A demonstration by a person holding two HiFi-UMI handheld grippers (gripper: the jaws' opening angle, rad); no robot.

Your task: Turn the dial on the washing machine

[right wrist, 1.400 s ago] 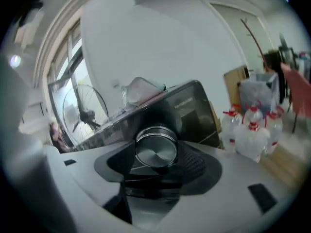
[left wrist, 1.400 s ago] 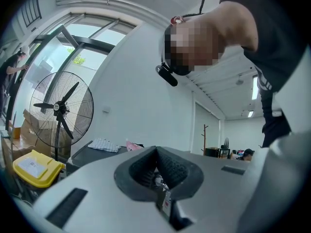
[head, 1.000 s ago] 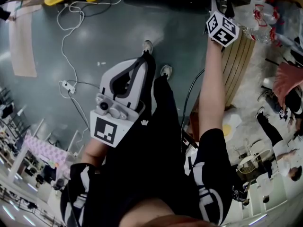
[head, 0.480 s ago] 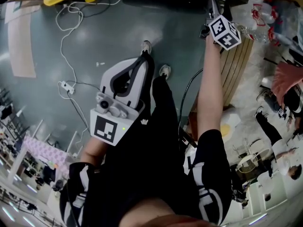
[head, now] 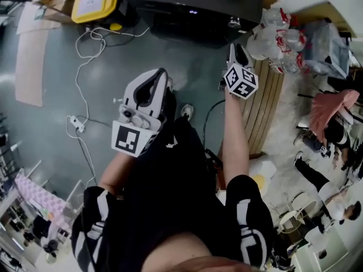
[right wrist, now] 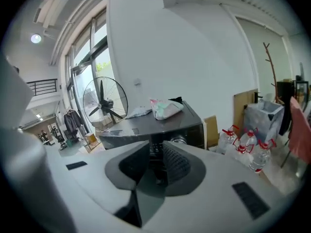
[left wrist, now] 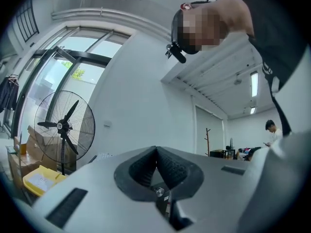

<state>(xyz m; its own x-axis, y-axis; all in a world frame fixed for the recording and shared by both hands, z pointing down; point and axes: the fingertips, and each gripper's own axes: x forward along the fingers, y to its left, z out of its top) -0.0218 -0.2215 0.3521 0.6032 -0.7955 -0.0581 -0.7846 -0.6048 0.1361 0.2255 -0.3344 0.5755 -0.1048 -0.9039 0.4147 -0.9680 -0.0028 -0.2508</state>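
The washing machine (head: 193, 7) is a dark box at the top of the head view, with its round dial (head: 233, 22) near its right front corner. My right gripper (head: 234, 54) is held out toward it and stops short of the dial. In the right gripper view the machine (right wrist: 146, 130) and dial (right wrist: 179, 140) lie beyond the right gripper (right wrist: 156, 147). Its jaws are closing to a narrow gap with nothing between them. My left gripper (head: 154, 83) hangs lower by my leg. In its own view the left gripper (left wrist: 156, 150) is shut on nothing and tilts up at a wall.
Water bottles (head: 278, 38) stand right of the machine beside a slatted wooden panel (head: 264, 106). A crumpled bag (right wrist: 167, 108) lies on the machine's lid. A yellow bin (head: 96, 1) and a white cable with a power strip (head: 76, 123) are on the floor to the left. A floor fan (right wrist: 104, 103) stands behind.
The head view has swung so the washing machine and its dial now show at the top. The right gripper sits lower and further left in the picture than before.
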